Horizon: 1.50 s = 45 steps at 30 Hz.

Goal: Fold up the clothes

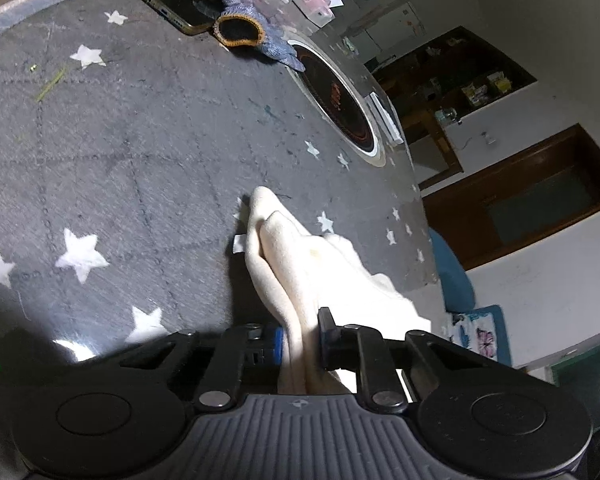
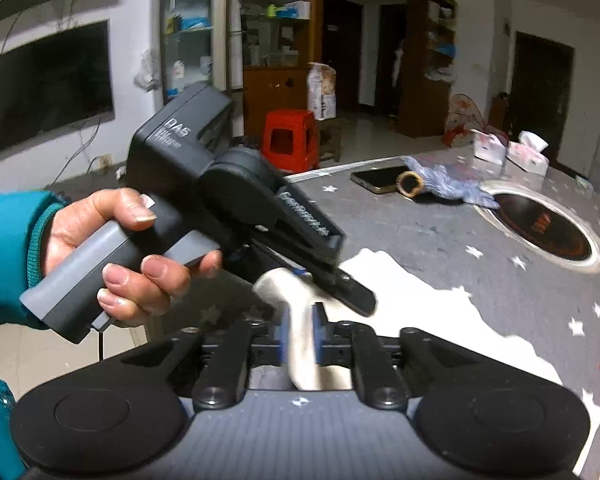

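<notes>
A cream-white garment (image 1: 300,264) lies bunched on the grey star-patterned table cover (image 1: 140,152). My left gripper (image 1: 301,336) is shut on a gathered fold of it, and the fabric rises between the blue pads. In the right wrist view the garment (image 2: 412,304) spreads flat to the right over the table. My right gripper (image 2: 302,338) has another fold pinched between its pads. Just ahead, a hand (image 2: 116,248) in a teal sleeve holds the left gripper (image 2: 340,284), tilted down onto the same bunch of fabric.
A phone (image 1: 176,8) and a blue knit glove (image 1: 248,24) lie at the table's far side, with tissue packs (image 2: 512,152) beyond. A round hob (image 1: 336,100) is set into the table near its right edge. A red stool (image 2: 290,140) stands on the floor.
</notes>
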### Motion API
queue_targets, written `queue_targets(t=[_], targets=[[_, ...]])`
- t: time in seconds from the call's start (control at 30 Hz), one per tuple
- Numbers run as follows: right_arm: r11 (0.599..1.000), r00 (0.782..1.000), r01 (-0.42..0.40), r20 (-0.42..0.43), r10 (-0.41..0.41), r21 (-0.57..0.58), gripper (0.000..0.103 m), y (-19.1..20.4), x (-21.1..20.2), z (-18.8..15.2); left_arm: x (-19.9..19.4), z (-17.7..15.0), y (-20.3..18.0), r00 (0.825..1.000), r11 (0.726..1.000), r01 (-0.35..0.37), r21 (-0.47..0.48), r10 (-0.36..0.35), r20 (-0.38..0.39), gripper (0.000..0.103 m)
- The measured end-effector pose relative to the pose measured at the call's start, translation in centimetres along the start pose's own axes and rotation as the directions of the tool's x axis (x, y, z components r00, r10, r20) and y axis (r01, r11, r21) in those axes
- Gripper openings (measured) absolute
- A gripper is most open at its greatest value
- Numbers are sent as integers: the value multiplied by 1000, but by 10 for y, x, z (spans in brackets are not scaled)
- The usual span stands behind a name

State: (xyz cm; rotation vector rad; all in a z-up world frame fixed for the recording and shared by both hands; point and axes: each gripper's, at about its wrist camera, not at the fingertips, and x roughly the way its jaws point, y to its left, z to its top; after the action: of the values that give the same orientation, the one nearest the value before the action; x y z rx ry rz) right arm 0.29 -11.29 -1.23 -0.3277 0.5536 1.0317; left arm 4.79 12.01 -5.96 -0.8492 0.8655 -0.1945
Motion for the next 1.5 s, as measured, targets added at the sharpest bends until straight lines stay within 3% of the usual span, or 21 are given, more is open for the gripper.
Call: queue_targets(t=[0.1,0.2,0.3,0.43,0.73,0.83,0.87,0.9,1.03,1.27,1.5], targets=[[995,999,41,8,-42,88,21,-20,-12,-6,0,-2,-2,1000,999,-15,36,15,6,17],[977,991,135,-8,-135,164,23,-46,-25,-16,0,-4,-9,999,995,-39,90,38,18,17],[941,973,230,-49,-225,248,31,-75,-37,-31,1,-4,-15,998,989,-58,135,55,27,17],[884,942,334,-103,-318,328,31,-110,-48,-53,1,-3,-21,997,982,-76,173,71,36,17],[789,918,392,-142,-371,473,41,-157,-52,-81,4,-2,-34,993,963,-116,244,108,47,17],[771,926,369,-137,-351,519,41,-165,-46,-86,5,-1,-38,992,955,-127,268,118,50,17],[769,927,365,-132,-351,524,40,-166,-45,-86,5,-1,-40,991,953,-130,275,120,51,17],[770,931,356,-126,-343,529,30,-166,-44,-86,6,0,-41,991,950,-133,282,123,53,17],[790,938,334,-102,-331,514,12,-160,-46,-82,5,2,-55,990,935,-137,328,121,68,16],[805,922,353,-30,-387,477,10,-159,-72,-63,12,12,-94,993,901,-112,420,90,73,15],[779,875,441,-19,-484,446,10,-183,-101,-50,42,17,-139,998,867,-67,494,47,52,15]])
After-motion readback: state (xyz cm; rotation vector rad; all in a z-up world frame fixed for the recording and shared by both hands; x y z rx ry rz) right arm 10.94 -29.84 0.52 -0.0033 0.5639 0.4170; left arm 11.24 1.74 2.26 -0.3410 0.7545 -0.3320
